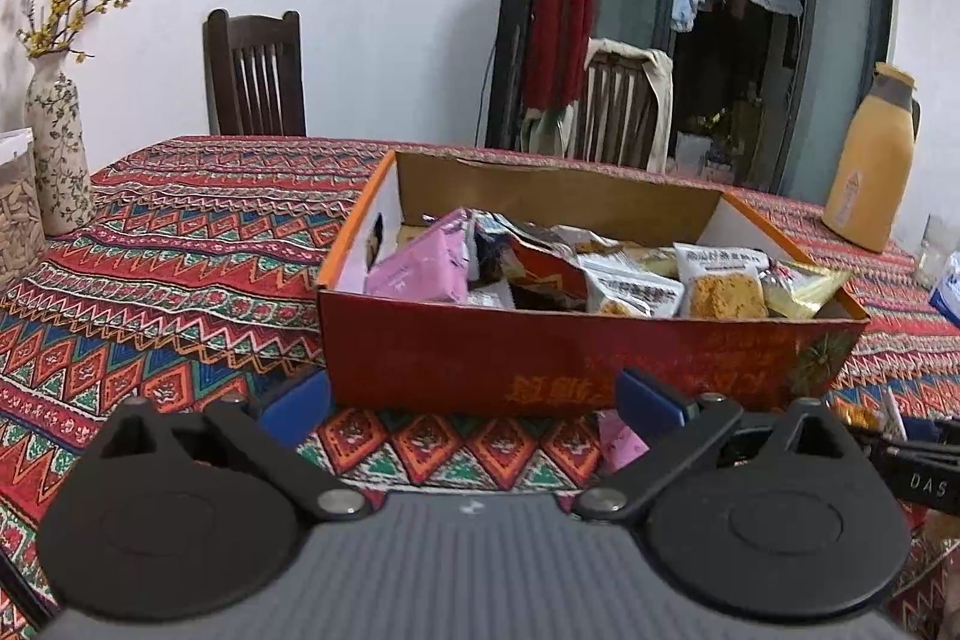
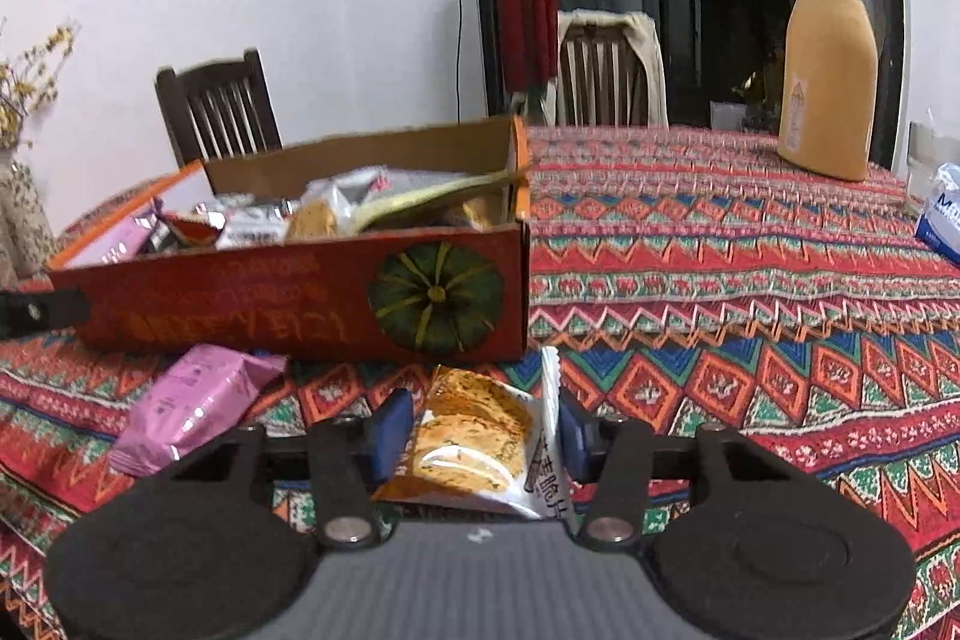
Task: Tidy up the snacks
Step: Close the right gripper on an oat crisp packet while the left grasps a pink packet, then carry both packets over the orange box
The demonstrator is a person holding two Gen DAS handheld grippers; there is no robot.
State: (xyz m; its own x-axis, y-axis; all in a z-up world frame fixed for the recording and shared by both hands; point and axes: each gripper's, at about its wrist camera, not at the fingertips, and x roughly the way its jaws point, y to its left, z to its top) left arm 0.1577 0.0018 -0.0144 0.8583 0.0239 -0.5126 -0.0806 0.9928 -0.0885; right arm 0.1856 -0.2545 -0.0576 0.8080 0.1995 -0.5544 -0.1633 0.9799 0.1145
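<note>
An orange-red cardboard box (image 1: 540, 358) with several snack packets inside stands on the patterned tablecloth; it also shows in the right wrist view (image 2: 240, 304). My left gripper (image 1: 474, 400) is open and empty just in front of the box. My right gripper (image 2: 480, 430) has its blue pads on both sides of an orange-and-white cracker packet (image 2: 474, 436) and is closed on it, low over the cloth in front of the box. A pink snack packet (image 2: 192, 400) lies on the cloth to its left; a corner of it shows in the left wrist view (image 1: 621, 439).
A yellow thermos jug (image 2: 831, 64) stands at the far right, a blue-white tissue pack (image 2: 942, 214) beside it. A flowered vase (image 1: 57, 148) with yellow twigs stands at the far left. Two wooden chairs (image 1: 255, 70) stand behind the table.
</note>
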